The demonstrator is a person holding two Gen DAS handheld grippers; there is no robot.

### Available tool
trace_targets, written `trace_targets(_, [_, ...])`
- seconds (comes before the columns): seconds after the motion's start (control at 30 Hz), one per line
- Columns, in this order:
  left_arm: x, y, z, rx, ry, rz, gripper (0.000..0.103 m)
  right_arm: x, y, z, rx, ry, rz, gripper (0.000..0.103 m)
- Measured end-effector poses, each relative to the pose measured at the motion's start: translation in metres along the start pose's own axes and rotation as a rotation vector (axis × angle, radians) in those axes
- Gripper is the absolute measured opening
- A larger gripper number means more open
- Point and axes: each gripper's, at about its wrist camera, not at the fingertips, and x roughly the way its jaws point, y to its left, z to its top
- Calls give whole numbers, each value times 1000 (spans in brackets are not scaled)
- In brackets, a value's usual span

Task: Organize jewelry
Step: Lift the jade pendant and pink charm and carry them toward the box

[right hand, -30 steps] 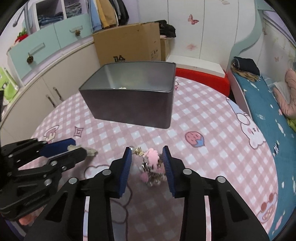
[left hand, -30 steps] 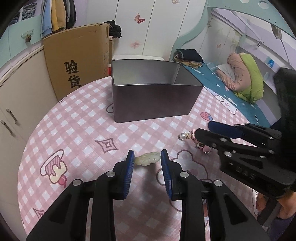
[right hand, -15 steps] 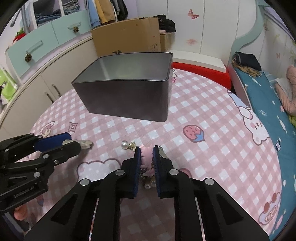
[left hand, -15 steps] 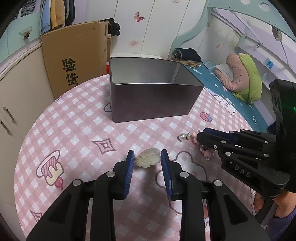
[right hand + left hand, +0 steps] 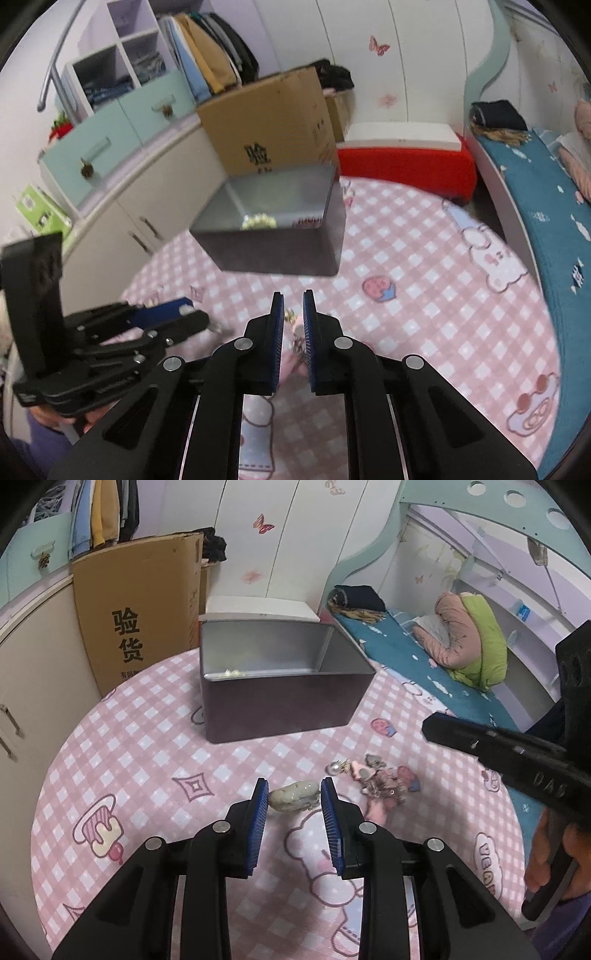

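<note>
A pale green jade pendant (image 5: 294, 796) lies on the pink checked tablecloth (image 5: 122, 746) between the open fingers of my left gripper (image 5: 294, 798). A pink charm cluster with a pearl (image 5: 376, 779) lies on the cloth just right of it. My right gripper (image 5: 293, 310) is raised above the table with its jaws narrowly apart; the pink charm cluster (image 5: 295, 341) shows below, between the fingers, and I cannot tell if it is gripped. A dark open metal box (image 5: 280, 686) stands behind and holds a pale beaded piece (image 5: 258, 221).
A cardboard box (image 5: 140, 609) and cabinets (image 5: 122, 206) stand behind the round table on the left. A bed (image 5: 424, 653) runs along the right. A red bench (image 5: 406, 162) sits behind the table.
My right gripper has risen and pulled back from the table after closing around the pink charm cluster. My left gripper has stayed around the jade pendant, still open.
</note>
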Motion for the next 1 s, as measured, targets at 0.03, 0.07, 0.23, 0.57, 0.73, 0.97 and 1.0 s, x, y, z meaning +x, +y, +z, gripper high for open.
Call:
trace_targets(0.03, [-1, -1, 1, 5, -5, -2, 27, -4, 1, 2, -6, -10, -8, 9])
trace_targets(0.07, [-2, -2, 2, 10, -8, -3, 27, -4, 2, 4, -6, -8, -10, 9])
trace_targets(0.23, [-3, 0, -3, 1, -6, 4, 27, 10, 1, -7, -17, 66, -29, 12])
trace_targets(0.57, [-10, 10, -12, -14, -6, 16, 27, 35, 25, -58, -5, 163, -60, 13])
trace_targets(0.73, [-11, 10, -14, -10, -4, 10, 27, 41, 33, -62, -5, 138, -106, 40])
trace_targets(0.97, [-11, 14, -15, -18, -3, 4, 27, 53, 45, -61, -65, 128, -209, 28])
trace_targets(1.0, [-11, 14, -15, -17, -2, 3, 27, 53, 44, -61, -71, 123, -225, 19])
